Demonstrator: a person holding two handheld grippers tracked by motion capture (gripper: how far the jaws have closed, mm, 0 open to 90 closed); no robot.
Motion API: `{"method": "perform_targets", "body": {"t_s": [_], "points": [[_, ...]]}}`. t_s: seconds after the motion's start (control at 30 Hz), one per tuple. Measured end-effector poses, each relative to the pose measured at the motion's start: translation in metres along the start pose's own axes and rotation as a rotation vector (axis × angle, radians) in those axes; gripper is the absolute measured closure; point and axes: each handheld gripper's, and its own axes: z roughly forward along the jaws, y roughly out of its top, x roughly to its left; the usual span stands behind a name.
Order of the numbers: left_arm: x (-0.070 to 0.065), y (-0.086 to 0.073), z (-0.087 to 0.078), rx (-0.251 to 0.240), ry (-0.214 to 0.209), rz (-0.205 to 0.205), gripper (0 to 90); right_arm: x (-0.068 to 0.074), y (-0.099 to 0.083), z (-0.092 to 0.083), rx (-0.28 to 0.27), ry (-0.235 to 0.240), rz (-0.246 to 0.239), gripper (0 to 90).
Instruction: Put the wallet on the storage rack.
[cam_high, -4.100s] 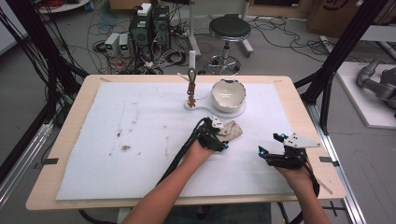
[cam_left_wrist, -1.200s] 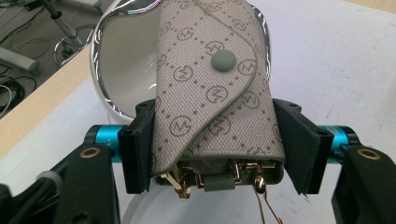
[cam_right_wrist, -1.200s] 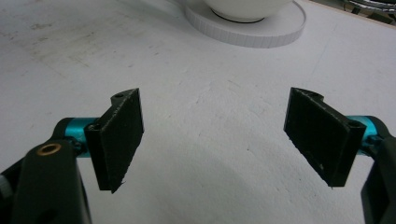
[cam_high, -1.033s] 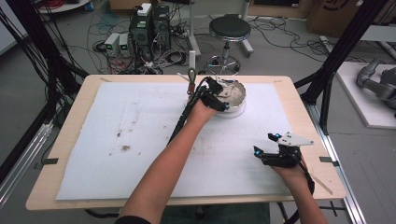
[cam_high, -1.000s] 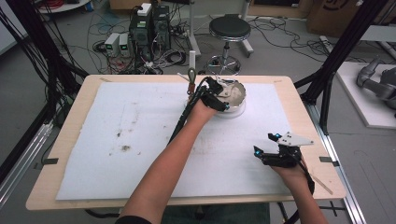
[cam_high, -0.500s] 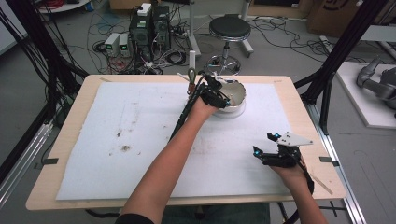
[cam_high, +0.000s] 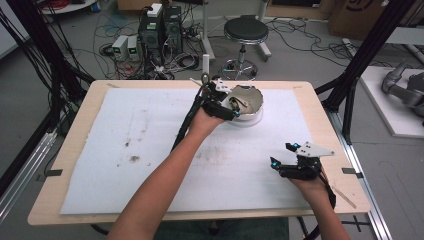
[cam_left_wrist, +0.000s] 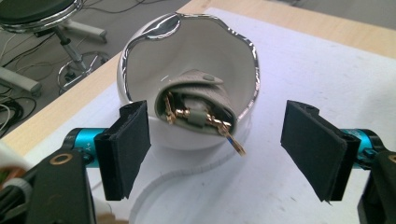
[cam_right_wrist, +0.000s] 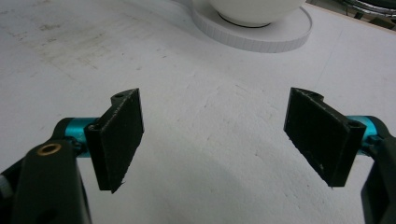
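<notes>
A white bowl (cam_high: 246, 101) (cam_left_wrist: 187, 70) with a wavy silver rim stands on a round white base (cam_high: 251, 121) at the back of the white mat. Inside it lies a grey key pouch (cam_left_wrist: 198, 105) with gold hooks sticking out. My left gripper (cam_high: 231, 106) (cam_left_wrist: 219, 149) hovers at the bowl's near-left side; its jaws have just been opening and stand open, with nothing between them. My right gripper (cam_high: 281, 155) (cam_right_wrist: 217, 135) rests open over bare mat at the front right, far from the bowl (cam_right_wrist: 254, 9).
A slim brown upright object (cam_high: 204, 80) stands just behind the left hand at the mat's back edge. The white mat (cam_high: 150, 150) covers most of the wooden table and bears a few dark stains (cam_high: 134, 159). Cables trail from both grippers.
The left gripper carried the pouch from the mat to the bowl, then opened and drew back slightly, leaving the pouch inside. The right gripper has stayed in place.
</notes>
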Motion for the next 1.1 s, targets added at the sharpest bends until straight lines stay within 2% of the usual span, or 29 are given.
{"method": "perform_targets", "body": {"t_s": [0.1, 0.3, 0.53, 0.7, 1.1], "points": [[0.0, -0.008, -0.015, -0.019, -0.009, 0.006, 23.5, 0.001, 0.0, 0.001, 0.003, 0.003, -0.006, 20.3], [0.002, -0.025, -0.044, -0.049, 0.006, -0.003, 22.6, 0.004, 0.003, 0.002, -0.004, 0.008, -0.002, 20.3], [0.003, -0.044, -0.069, -0.073, 0.003, 0.001, 21.6, 0.006, 0.006, 0.006, -0.009, 0.016, 0.0, 20.3], [0.004, -0.063, -0.09, -0.093, 0.008, -0.007, 19.8, 0.007, 0.008, 0.009, -0.01, 0.022, -0.005, 20.3], [0.015, -0.124, -0.136, -0.104, 0.051, -0.083, 17.3, 0.007, 0.013, 0.017, -0.017, 0.032, -0.007, 20.3]]}}
